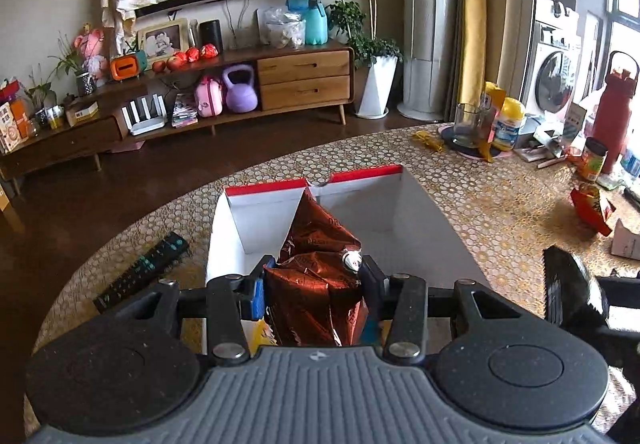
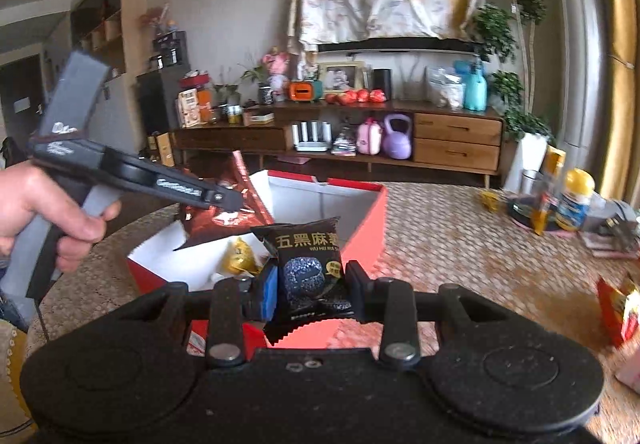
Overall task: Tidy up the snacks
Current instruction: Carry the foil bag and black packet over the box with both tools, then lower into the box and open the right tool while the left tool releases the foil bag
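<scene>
A red box with a white inside (image 1: 416, 220) (image 2: 368, 220) stands open on the round table. My left gripper (image 1: 314, 284) is shut on a shiny red-brown foil snack bag (image 1: 316, 268), held over the box's near part. From the right wrist view that bag (image 2: 224, 212) and the left gripper (image 2: 236, 204) hang over the box's left side, a hand around the handle. My right gripper (image 2: 312, 284) is shut on a black snack packet with a dark pastry picture (image 2: 308, 268), just in front of the box's near corner. A yellow wrapped snack (image 2: 238, 258) lies inside the box.
A black remote (image 1: 142, 270) lies left of the box. At the table's far right stand a glass (image 1: 468, 124), a yellow-lidded tub (image 1: 508, 124), a red flask (image 1: 612, 108), a jar (image 1: 592, 158) and a red carton (image 1: 592, 206). Beyond the table edge is dark floor and a wooden sideboard (image 1: 304, 78).
</scene>
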{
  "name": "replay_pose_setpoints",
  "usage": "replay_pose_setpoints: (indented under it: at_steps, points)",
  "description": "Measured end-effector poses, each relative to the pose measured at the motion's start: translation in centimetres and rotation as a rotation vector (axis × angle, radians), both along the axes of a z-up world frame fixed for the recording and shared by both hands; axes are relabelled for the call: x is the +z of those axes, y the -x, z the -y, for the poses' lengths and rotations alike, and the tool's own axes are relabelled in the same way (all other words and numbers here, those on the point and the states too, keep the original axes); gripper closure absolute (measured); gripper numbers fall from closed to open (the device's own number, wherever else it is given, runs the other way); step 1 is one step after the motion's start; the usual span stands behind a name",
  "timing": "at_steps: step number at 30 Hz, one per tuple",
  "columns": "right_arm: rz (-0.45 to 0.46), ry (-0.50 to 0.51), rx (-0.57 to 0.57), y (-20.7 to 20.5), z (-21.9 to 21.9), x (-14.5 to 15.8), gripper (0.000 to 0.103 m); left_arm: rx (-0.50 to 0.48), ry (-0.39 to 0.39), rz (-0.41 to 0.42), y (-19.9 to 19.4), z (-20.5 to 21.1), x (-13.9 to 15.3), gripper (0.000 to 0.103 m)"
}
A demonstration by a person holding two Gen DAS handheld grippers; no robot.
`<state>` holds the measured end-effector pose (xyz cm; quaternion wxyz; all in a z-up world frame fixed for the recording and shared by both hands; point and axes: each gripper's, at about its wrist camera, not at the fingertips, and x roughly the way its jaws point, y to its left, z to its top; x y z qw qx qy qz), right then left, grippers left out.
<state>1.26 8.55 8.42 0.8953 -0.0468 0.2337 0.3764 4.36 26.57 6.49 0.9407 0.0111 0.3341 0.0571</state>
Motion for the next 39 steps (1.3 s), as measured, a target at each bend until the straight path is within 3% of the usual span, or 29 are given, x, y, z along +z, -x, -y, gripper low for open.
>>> replay_pose_setpoints:
  at_steps: [9, 23, 30, 39]
  points:
    - [-0.020, 0.052, 0.064, -1.8, -5.0, 0.1, 0.070, -0.034, -0.023, -0.096, -5.1, -2.4, -1.3, 0.059]
    - [-0.159, 0.257, 0.152, -5.0, -11.5, -3.4, 0.070, -0.120, -0.030, -0.261, -10.8, -3.7, -5.9, 0.059]
    - [-0.194, 0.321, 0.171, -5.6, -12.4, -4.8, 0.070, -0.117, -0.021, -0.293, -12.0, -4.1, -7.6, 0.058]
    - [-0.161, 0.378, 0.177, -5.1, -13.1, -5.4, 0.068, -0.100, -0.040, -0.295, -12.4, -3.8, -7.8, 0.056]
